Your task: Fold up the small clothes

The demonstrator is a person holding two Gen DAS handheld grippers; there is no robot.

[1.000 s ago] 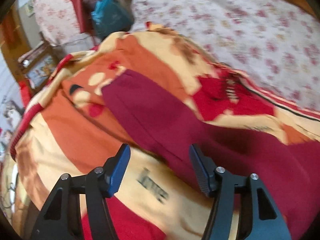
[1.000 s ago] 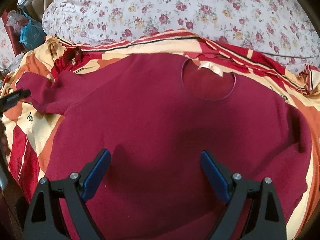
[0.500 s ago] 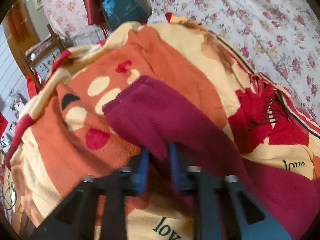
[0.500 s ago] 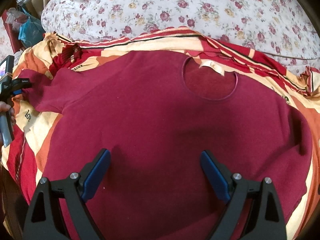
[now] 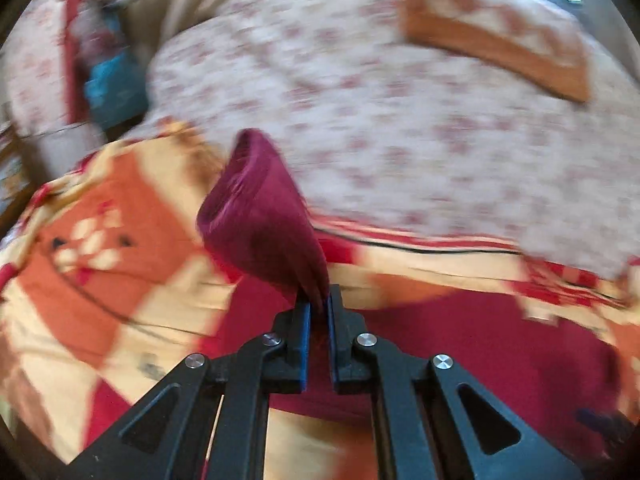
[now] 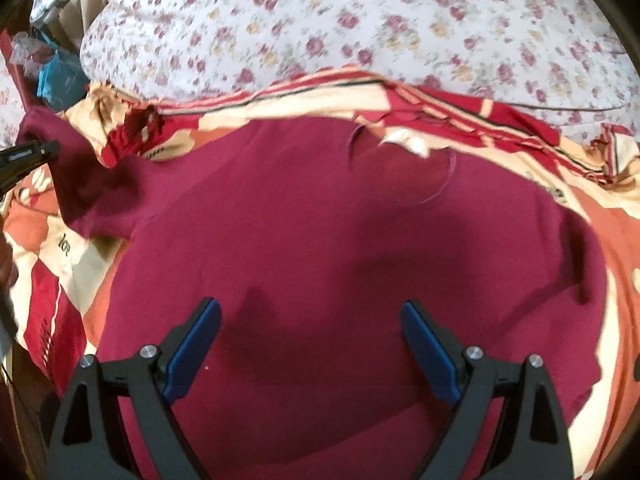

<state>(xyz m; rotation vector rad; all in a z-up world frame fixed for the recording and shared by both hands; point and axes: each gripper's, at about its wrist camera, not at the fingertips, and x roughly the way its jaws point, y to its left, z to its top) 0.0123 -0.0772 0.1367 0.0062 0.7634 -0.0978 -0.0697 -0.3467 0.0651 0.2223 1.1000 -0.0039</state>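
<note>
A maroon shirt (image 6: pixel 340 264) lies spread flat on an orange, red and cream blanket (image 6: pixel 44 240), its round neck opening (image 6: pixel 404 172) at the far side. My left gripper (image 5: pixel 319 308) is shut on the shirt's left sleeve (image 5: pixel 260 216) and holds it lifted off the blanket, the cuff standing up. In the right wrist view that sleeve (image 6: pixel 84 176) is raised at the far left beside the left gripper's tip (image 6: pixel 28 152). My right gripper (image 6: pixel 310 340) is open and empty over the shirt's lower middle.
A white bedcover with red flowers (image 6: pixel 360 28) lies behind the blanket. An orange patterned cushion (image 5: pixel 496 36) rests on it at the back. A blue bag (image 6: pixel 56 76) and clutter stand off the bed's far left corner.
My left gripper closed on the sleeve and has lifted it up off the blanket, swinging toward the shirt. My right gripper has stayed open over the shirt.
</note>
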